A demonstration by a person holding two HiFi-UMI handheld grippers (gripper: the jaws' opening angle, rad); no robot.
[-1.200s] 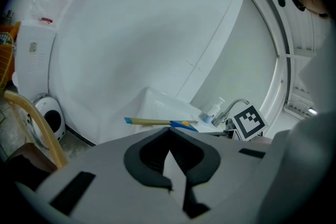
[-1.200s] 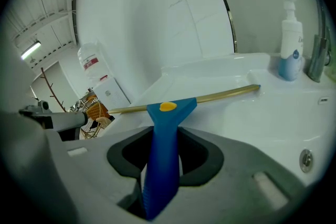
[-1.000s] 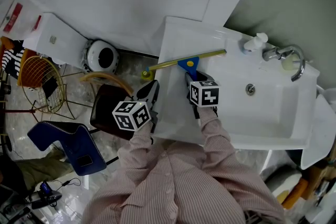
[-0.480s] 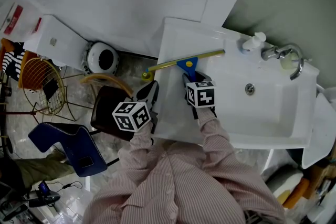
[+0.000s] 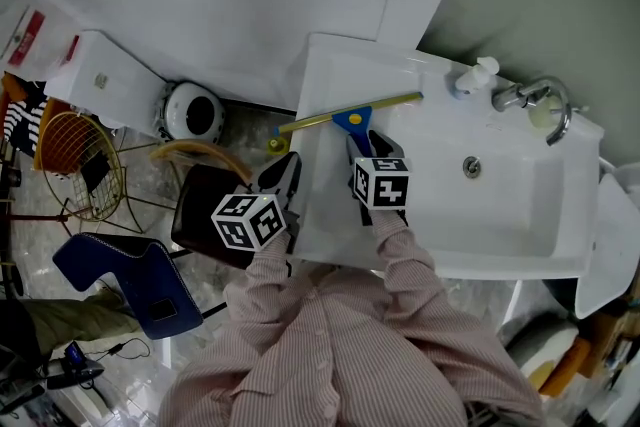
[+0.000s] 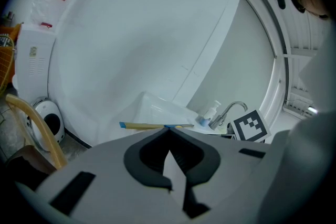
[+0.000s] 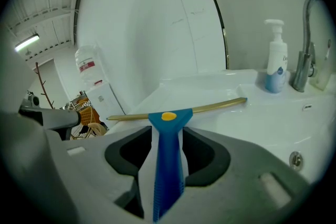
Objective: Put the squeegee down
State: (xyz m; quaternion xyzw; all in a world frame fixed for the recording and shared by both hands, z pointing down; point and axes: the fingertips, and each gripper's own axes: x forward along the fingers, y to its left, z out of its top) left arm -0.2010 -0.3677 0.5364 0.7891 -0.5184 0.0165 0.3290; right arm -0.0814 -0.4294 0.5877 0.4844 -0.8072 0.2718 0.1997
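The squeegee (image 5: 345, 115), a gold blade with a blue handle, lies on the white sink's left rim (image 5: 325, 205), its blade end sticking out past the edge. My right gripper (image 5: 360, 143) is just behind it. Its jaws have just been opening and now stand open, with the blue handle (image 7: 168, 165) lying loose between them and a gap showing beside it. My left gripper (image 5: 285, 170) hovers left of the sink, shut and empty. From the left gripper view, the squeegee (image 6: 152, 125) shows just past the closed tips (image 6: 169, 131).
A faucet (image 5: 530, 95) and a soap dispenser (image 5: 470, 77) stand at the back of the basin (image 5: 520, 205). On the floor to the left are a dark stool (image 5: 205, 205), a wire basket (image 5: 75, 160), a round white appliance (image 5: 192, 110) and a blue bag (image 5: 130, 275).
The head view has drifted slightly, so everything sits a little to the left. The squeegee stays on the rim and both grippers hold their places.
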